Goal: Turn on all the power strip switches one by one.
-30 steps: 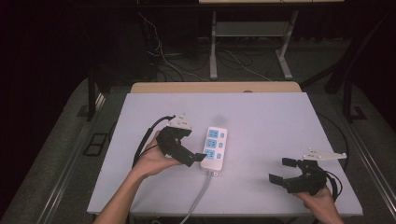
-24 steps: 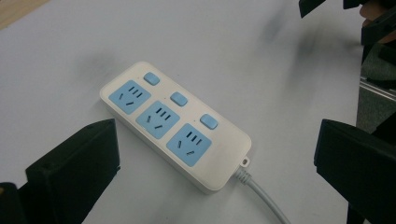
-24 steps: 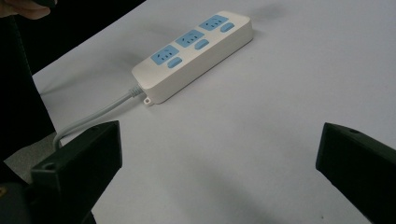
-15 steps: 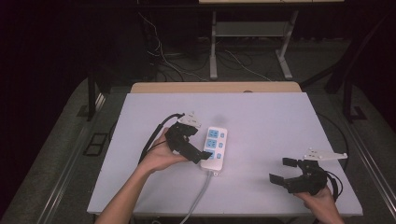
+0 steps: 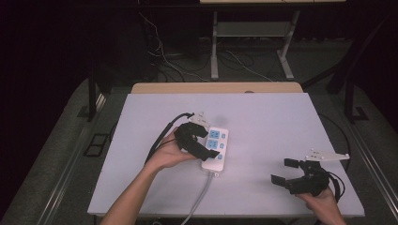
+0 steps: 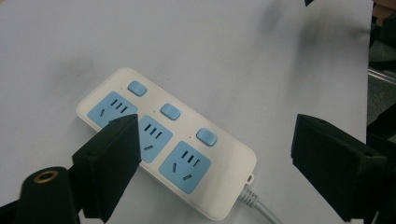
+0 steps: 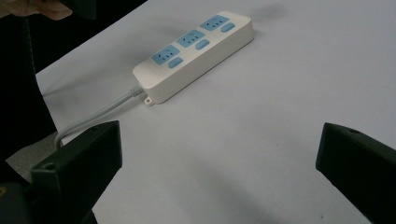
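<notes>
Our left gripper [image 5: 206,145] has moved over the power strip [image 5: 215,149], jaws spread but just closing, seemingly touching nothing; right gripper [image 5: 286,171] waits, jaws wide.

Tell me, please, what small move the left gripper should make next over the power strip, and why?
Probably lower a little. The left gripper hovers over the power strip, its fingers apart and just closing, with nothing pressed between them; the strip lies flat on the table, untouched.
</notes>
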`<state>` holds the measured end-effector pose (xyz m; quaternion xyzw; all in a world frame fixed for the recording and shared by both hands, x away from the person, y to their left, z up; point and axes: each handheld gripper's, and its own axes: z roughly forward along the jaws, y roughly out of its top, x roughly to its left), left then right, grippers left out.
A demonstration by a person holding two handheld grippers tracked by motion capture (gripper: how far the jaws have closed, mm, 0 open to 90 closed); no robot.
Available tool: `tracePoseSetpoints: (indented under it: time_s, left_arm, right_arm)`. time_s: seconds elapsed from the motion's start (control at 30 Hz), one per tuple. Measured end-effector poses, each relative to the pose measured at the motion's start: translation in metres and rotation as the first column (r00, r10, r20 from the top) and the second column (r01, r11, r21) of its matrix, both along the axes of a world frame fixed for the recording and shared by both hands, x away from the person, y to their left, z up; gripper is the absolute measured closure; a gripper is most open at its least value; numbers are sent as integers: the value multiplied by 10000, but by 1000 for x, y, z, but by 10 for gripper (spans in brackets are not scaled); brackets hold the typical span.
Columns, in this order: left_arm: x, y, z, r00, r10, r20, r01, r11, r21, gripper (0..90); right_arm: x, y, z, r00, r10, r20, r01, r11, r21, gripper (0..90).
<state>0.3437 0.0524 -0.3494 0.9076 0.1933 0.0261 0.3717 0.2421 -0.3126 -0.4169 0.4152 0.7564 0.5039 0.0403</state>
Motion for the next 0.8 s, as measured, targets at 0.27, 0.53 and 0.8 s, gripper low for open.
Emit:
tracePoseSetpoints:
  time_s: [0.27,0.53,0.8]
  left_arm:
    - [3,-7,-5,9999,-114,8,114,9999,94,343]
    - [8,-13,-7,9998,-198,-10,198,9997,153,468]
    - [12,-21,-14,9981,-509,-347,518,9984,248,690]
  right_arm:
    - [0,0,0,10000,2,18,-2,10000,-1,2]
    - [0,0,0,10000,25,28,-25,10000,9,3]
    - [0,-1,1,10000,-39,60,39,10000,42,3]
